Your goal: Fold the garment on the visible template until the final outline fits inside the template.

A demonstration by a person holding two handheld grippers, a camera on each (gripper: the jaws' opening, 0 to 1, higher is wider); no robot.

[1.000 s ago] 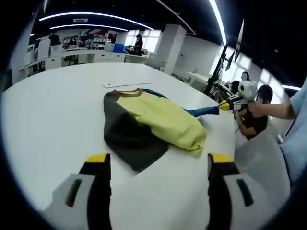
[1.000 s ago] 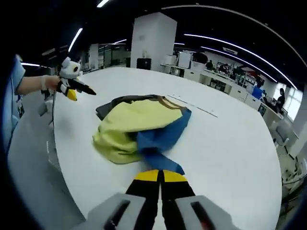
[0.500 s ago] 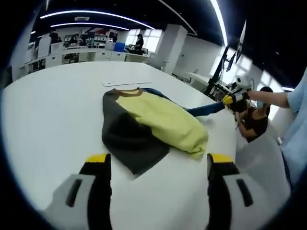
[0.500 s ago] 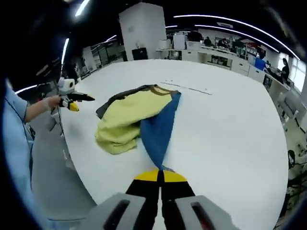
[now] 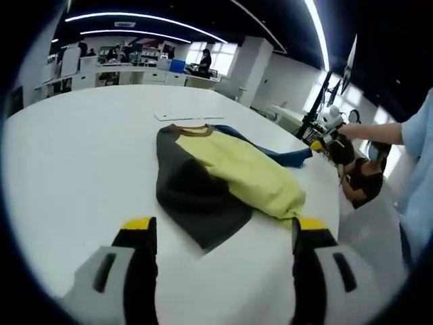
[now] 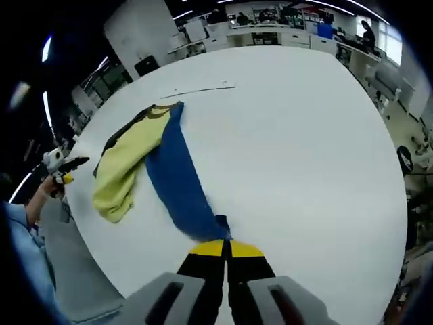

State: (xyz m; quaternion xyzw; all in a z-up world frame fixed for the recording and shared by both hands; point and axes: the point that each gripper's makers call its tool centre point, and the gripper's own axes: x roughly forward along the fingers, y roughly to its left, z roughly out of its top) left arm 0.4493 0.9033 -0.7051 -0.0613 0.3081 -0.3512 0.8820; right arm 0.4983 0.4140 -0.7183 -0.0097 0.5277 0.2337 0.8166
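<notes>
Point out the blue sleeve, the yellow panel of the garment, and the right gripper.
blue sleeve [image 6: 177, 189]: right gripper view, middle of the stretched blue strip.
yellow panel [image 5: 247, 172]: left gripper view, middle of the yellow fabric.
right gripper [image 6: 226, 249]: right gripper view, where its closed yellow-tipped fingers pinch the sleeve end.

No lettering, label, brand, number or sign can be read in either view.

Garment [image 5: 223, 177] blue panel mostly hidden behind yellow fold; template perhaps underneath.
</notes>
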